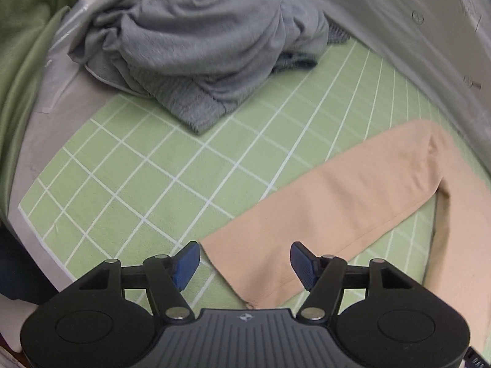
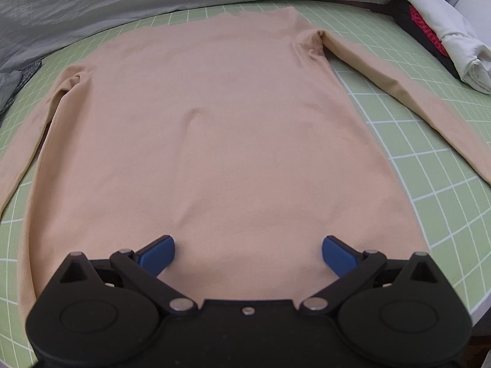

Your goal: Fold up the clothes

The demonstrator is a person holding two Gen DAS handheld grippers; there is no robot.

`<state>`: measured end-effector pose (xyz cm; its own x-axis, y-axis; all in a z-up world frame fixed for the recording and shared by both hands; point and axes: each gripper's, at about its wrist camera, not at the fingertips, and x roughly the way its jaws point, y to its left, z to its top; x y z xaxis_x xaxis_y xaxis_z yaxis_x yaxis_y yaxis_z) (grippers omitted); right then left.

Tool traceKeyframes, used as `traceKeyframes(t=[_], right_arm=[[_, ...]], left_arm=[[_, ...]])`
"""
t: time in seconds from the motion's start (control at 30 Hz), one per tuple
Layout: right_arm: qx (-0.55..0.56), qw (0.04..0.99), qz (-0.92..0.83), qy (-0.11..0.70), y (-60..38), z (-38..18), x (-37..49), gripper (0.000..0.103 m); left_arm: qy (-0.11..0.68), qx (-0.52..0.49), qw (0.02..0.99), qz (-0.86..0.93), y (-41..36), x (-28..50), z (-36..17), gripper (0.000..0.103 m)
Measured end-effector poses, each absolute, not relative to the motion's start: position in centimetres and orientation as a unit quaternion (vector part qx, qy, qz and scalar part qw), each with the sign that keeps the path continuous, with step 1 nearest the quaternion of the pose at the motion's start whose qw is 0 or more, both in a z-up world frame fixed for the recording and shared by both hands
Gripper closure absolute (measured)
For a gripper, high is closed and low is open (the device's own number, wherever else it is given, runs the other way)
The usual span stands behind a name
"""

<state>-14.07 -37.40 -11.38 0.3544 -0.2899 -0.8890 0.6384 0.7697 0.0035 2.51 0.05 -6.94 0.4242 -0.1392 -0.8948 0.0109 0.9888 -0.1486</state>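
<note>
A green grid mat (image 2: 429,153) carries a tan shirt (image 2: 214,138) spread flat, sleeves out. Grey clothes (image 1: 196,46) are heaped at the mat's far edge. The right gripper (image 2: 248,254) gapes wide over the shirt's hem; the left gripper (image 1: 245,263) gapes wide over a sleeve (image 1: 322,202) end.

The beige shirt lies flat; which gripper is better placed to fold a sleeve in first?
Probably the left gripper: it is open with a sleeve cuff between its fingers. The right gripper, also open, hovers over the middle of the shirt hem.
</note>
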Motion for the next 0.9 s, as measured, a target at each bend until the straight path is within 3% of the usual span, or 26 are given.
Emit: traceKeyframes(t=[0.03, 0.17, 0.23, 0.27, 0.3, 0.37, 0.63, 0.9], right_arm=[[0.18, 0.802, -0.291, 0.49, -37.0, -11.3, -14.1, 0.0], [0.185, 0.798, -0.302, 0.487, -35.2, -11.3, -14.3, 0.0], [0.191, 0.795, -0.312, 0.484, -34.6, -11.3, -14.4, 0.0], [0.192, 0.793, -0.316, 0.483, -34.3, -11.3, -14.4, 0.0], [0.194, 0.792, -0.321, 0.482, -34.1, -11.2, -14.5, 0.0], [0.197, 0.789, -0.329, 0.481, -33.7, -11.2, -14.4, 0.0], [0.167, 0.797, -0.323, 0.482, -30.7, -10.6, -13.2, 0.0], [0.146, 0.822, -0.237, 0.498, -25.3, -10.5, -10.9, 0.0]], left_arm=[[0.538, -0.051, 0.84, -0.05, 0.0, 2.6, -7.3, 0.04], [0.551, -0.016, 0.831, -0.073, -0.1, 3.0, -8.6, 0.062], [0.557, 0.001, 0.826, -0.085, -0.2, 3.3, -9.3, 0.066], [0.56, 0.01, 0.824, -0.09, -0.2, 3.4, -9.7, 0.073], [0.558, 0.015, 0.824, -0.096, -0.2, 3.4, -9.7, 0.089], [0.555, 0.025, 0.824, -0.106, -0.1, 3.6, -9.7, 0.099], [0.523, 0.001, 0.848, -0.08, 3.3, 6.5, -8.5, 0.1], [0.513, 0.006, 0.855, -0.071, 4.6, 7.0, -7.1, 0.084]])
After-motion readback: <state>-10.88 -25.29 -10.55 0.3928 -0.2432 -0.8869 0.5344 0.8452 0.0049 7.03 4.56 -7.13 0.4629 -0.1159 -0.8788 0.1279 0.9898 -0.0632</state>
